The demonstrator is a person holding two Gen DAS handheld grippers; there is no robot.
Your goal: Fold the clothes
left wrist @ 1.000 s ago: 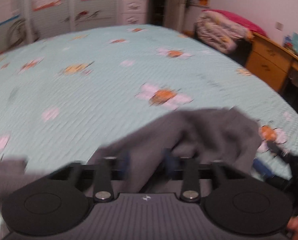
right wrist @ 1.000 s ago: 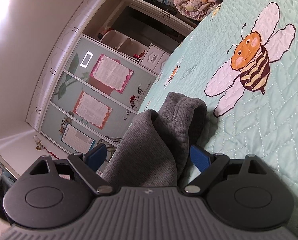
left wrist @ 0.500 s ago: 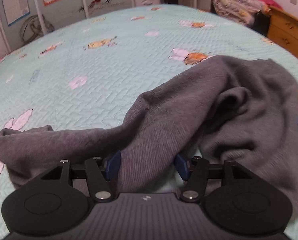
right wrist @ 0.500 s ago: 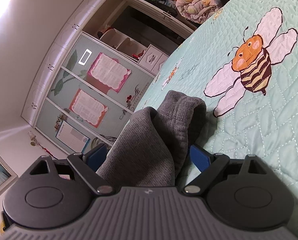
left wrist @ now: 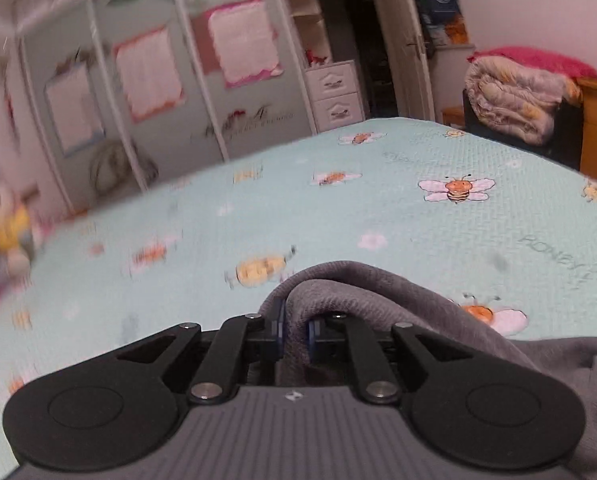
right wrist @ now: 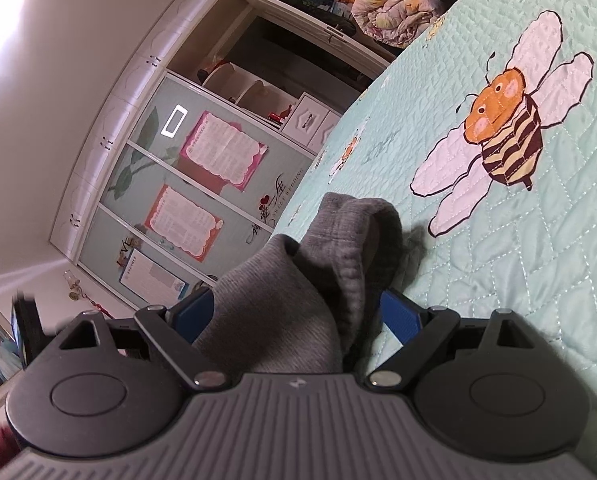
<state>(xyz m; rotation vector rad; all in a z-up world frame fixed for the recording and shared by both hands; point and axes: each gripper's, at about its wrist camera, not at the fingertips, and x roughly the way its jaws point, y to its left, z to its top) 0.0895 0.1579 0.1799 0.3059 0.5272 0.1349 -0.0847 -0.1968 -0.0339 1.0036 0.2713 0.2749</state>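
Bedspread [left wrist: 378,208] with bees: left gripper [left wrist: 294,326] pinches grey garment [left wrist: 378,292], right gripper [right wrist: 294,312] spread around it; mid-fold, needing firmer right grasp.

A bed [left wrist: 338,216] carries everything, covered by a pale mint quilted bedspread [right wrist: 538,280] printed with cartoon bees and small flowers. A grey garment [left wrist: 418,300] lies bunched on it at the near edge, beside one bee print

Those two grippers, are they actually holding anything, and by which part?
The left gripper pinches a bunched fold of the grey sweater. The right gripper has its ribbed hem between wide-apart pads; a firm grip cannot be told.
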